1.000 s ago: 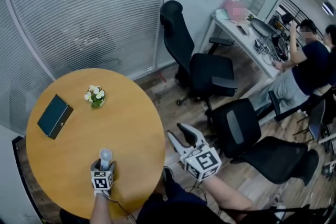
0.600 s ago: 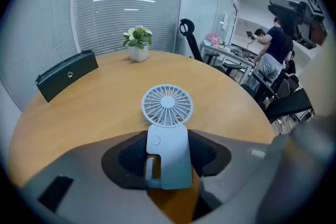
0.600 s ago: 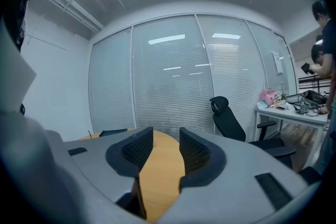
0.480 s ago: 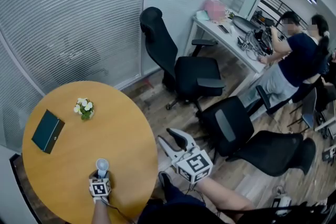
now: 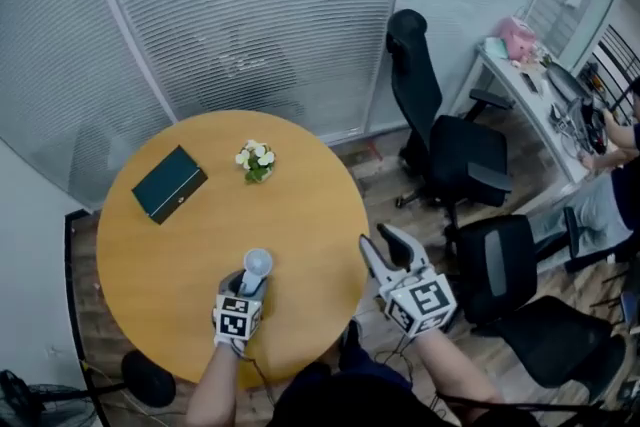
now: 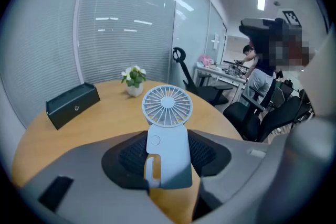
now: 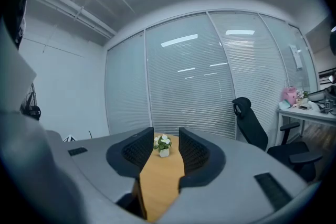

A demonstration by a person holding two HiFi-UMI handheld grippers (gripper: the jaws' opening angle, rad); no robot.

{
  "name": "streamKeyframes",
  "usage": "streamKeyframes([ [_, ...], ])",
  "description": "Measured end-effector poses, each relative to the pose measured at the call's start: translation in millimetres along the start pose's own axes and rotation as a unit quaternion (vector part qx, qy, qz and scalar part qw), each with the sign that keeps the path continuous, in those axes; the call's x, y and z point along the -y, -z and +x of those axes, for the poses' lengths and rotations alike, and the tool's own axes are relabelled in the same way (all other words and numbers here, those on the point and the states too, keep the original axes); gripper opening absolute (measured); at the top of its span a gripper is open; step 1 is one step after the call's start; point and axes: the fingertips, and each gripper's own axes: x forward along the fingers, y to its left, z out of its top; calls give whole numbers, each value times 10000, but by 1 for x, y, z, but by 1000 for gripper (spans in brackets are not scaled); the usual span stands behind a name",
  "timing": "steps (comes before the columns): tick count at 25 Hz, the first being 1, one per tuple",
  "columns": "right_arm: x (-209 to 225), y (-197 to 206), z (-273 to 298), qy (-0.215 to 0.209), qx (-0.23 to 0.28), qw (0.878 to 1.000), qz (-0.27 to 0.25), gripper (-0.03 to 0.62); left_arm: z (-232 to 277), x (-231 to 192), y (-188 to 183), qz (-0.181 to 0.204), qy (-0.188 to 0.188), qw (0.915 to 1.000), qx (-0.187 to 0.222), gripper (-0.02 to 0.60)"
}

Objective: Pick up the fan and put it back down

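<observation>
The person is wearing dark navy clothing (image 5: 335, 397); the grey plastic left gripper (image 5: 248, 283) is bearing a white cube with black square markers (image 5: 234, 317).

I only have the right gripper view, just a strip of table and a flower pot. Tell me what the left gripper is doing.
Observer: The left gripper has its fingers shut on a small handheld fan, held upright with the round head above the fingers.
Operator: Say what else is on the table.
Observer: A dark box lies near the left rim of the table, apart from the flower pot.
Operator: Now place my gripper.
Observer: The right gripper sits at the table's right edge, its body over the floor, its fingers closing on nothing.
</observation>
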Motion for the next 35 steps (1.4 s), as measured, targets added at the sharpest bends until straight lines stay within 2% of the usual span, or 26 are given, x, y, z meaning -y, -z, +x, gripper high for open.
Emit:
streamKeyframes([
  [6, -34, -12, 33, -487, 9, 9988, 79, 153, -68, -4, -76, -30, -232, 9961, 850, 215],
  [10, -54, -22, 49, -769, 92, 9970, 34, 153, -105, -6, -127, 64, -387, 9880, 1493, 215],
  [14, -70, -32, 59, -975, 167, 9951, 23, 152, -140, -5, -163, 137, -521, 9797, 1929, 215],
  [23, -92, -71, 76, -1288, 499, 9904, -82, 150, -196, -8, -222, 268, -833, 9609, 2626, 215],
  [30, -100, -102, 86, -1423, 791, 9864, -209, 149, -237, -13, -260, 323, -1077, 9411, 3188, 215],
  [35, -104, -122, 90, -1395, 864, 9849, -552, 126, -259, -15, -277, 323, -1150, 9306, 3461, 215],
])
